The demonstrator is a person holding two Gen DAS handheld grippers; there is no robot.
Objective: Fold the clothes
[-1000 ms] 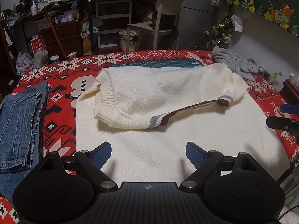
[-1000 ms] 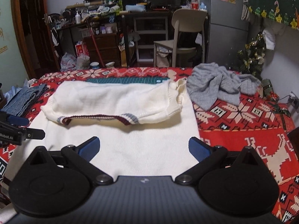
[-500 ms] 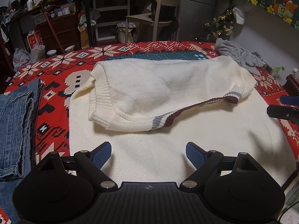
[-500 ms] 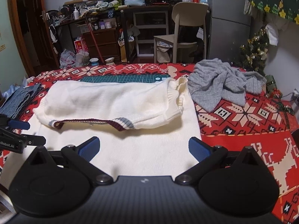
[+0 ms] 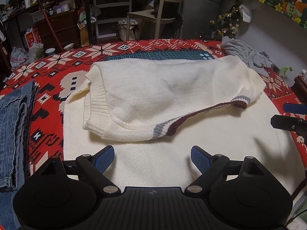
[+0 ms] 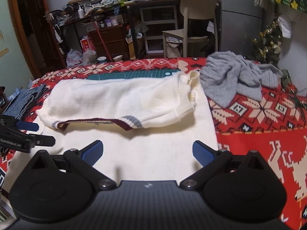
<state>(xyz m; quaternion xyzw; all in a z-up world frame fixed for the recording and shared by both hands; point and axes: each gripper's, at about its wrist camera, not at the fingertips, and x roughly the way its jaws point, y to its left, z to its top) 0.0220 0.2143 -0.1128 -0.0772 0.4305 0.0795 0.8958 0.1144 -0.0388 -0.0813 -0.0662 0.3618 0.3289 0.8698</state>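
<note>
Two grippers hover over your work, above a table spread with a red patterned cloth (image 5: 57, 71) that fills most of both views. On that cloth the cream sweater (image 5: 163, 95) lies flat and takes up the middle of the table. Its upper part is folded down toward you over the body, so the neckline trimmed in maroon and grey-blue sits at the fold's front edge, and one ribbed cuff lies at the left end of the fold in the left wrist view. A green cutting mat (image 5: 159, 54) peeks out from under the sweater's far edge. To your left, folded blue jeans (image 5: 11, 130) rest on the cloth just beside the sweater. To your right, a crumpled grey garment (image 6: 232, 76) lies beyond the sweater's far right corner, near it. Behind the table a pale chair (image 6: 195, 19) stands at a cluttered desk.

Your left gripper (image 5: 153, 158) has its blue pads spread wide with only bare sweater fabric showing between them, nothing pinched. Your right gripper (image 6: 147, 151) also stands wide over the near part of the sweater, its jaws closing slightly, with nothing gripped.
</note>
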